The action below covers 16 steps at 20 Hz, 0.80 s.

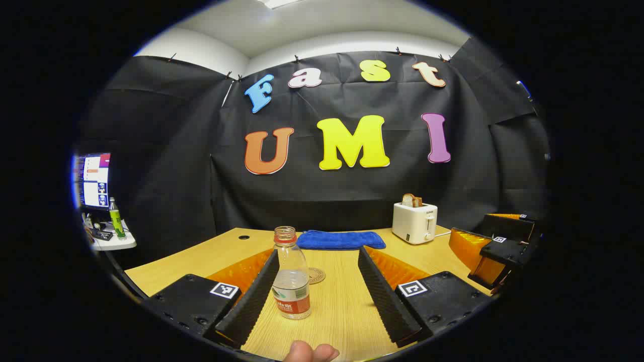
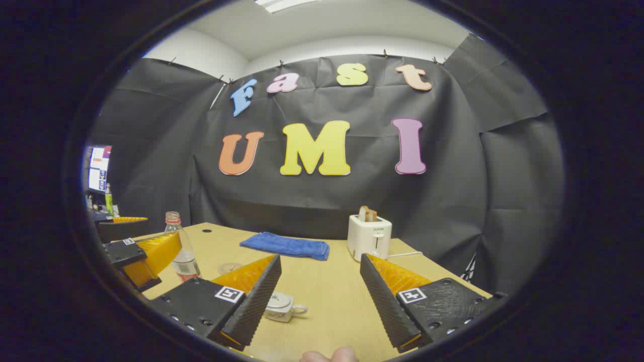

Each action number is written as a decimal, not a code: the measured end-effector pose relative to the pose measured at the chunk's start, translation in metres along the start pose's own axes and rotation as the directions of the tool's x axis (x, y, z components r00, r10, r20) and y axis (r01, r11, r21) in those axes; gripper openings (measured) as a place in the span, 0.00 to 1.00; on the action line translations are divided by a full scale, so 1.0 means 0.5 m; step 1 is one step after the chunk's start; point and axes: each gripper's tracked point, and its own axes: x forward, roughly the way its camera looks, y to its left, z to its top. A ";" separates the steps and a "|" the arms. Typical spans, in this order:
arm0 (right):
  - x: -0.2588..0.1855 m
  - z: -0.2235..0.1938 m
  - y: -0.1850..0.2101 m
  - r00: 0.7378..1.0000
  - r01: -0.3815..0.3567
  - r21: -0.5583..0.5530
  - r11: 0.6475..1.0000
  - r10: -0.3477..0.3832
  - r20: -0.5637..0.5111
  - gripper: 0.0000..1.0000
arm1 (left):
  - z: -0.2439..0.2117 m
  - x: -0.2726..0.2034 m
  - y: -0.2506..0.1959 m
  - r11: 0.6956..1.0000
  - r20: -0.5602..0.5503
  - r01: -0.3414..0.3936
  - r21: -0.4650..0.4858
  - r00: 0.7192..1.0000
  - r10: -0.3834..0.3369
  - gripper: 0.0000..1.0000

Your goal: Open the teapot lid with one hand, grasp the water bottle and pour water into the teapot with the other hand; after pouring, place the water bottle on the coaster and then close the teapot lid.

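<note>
Water bottle (image 1: 291,274): one, uncapped, upright and partly filled, standing on the one wooden table (image 1: 347,311); every place below is given relative to this bottle. In the left gripper view the left gripper (image 1: 319,296) has its two fingers spread wide, the bottle standing between them, just beside the left-hand finger (image 1: 251,299); whether that finger touches the bottle cannot be told, and the other finger is well apart from it. In the right gripper view the right gripper (image 2: 322,294) also has its jaws apart with nothing between them, off to the bottle's right. One blue towel (image 1: 340,240) lies folded flat behind the bottle, toward the wall. One white toaster (image 1: 415,221) stands farther right of the bottle, beyond the towel's end, with bread poking out of the top. One white teapot (image 2: 280,307), lid on, sits low on the table to the right of the bottle, close against the right gripper's left-hand finger. One round coaster (image 1: 316,275) lies flat just behind the bottle, slightly right. A fingertip (image 1: 309,352) shows at the bottom edge, nearer than the bottle.
</note>
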 end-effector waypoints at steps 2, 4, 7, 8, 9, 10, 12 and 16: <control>0.000 -0.006 -0.005 1.000 0.010 -0.008 1.000 -0.010 -0.012 0.97 | -0.002 -0.001 -0.002 1.000 -0.005 -0.002 0.007 1.000 0.002 0.99; 0.001 -0.004 -0.012 1.000 0.021 -0.015 1.000 -0.022 -0.013 0.96 | -0.005 -0.001 -0.010 1.000 -0.009 0.005 0.011 1.000 -0.005 0.99; 0.003 -0.010 -0.012 1.000 0.018 -0.014 1.000 -0.019 -0.022 0.97 | -0.013 0.000 -0.005 1.000 -0.022 -0.002 0.012 1.000 0.002 0.99; 0.004 -0.012 -0.011 1.000 0.015 -0.010 1.000 -0.016 -0.026 0.95 | -0.012 0.000 -0.004 1.000 -0.022 -0.005 0.011 1.000 0.006 0.99; 0.004 -0.015 -0.010 0.999 0.010 -0.004 1.000 -0.011 -0.032 0.97 | -0.012 0.000 -0.003 1.000 -0.024 -0.009 0.009 1.000 0.009 0.99; 0.004 -0.017 -0.010 0.999 0.007 0.002 1.000 -0.007 -0.038 0.97 | -0.015 0.000 -0.001 1.000 -0.026 -0.009 0.008 1.000 0.009 0.99; 0.001 -0.021 -0.007 0.999 0.004 0.005 1.000 -0.004 -0.047 0.93 | -0.010 -0.001 -0.001 1.000 -0.023 -0.009 0.012 1.000 0.010 0.99; 0.001 -0.023 -0.001 0.999 -0.004 0.007 1.000 0.004 -0.050 0.97 | -0.010 -0.002 -0.001 1.000 -0.025 -0.005 0.014 1.000 0.006 0.99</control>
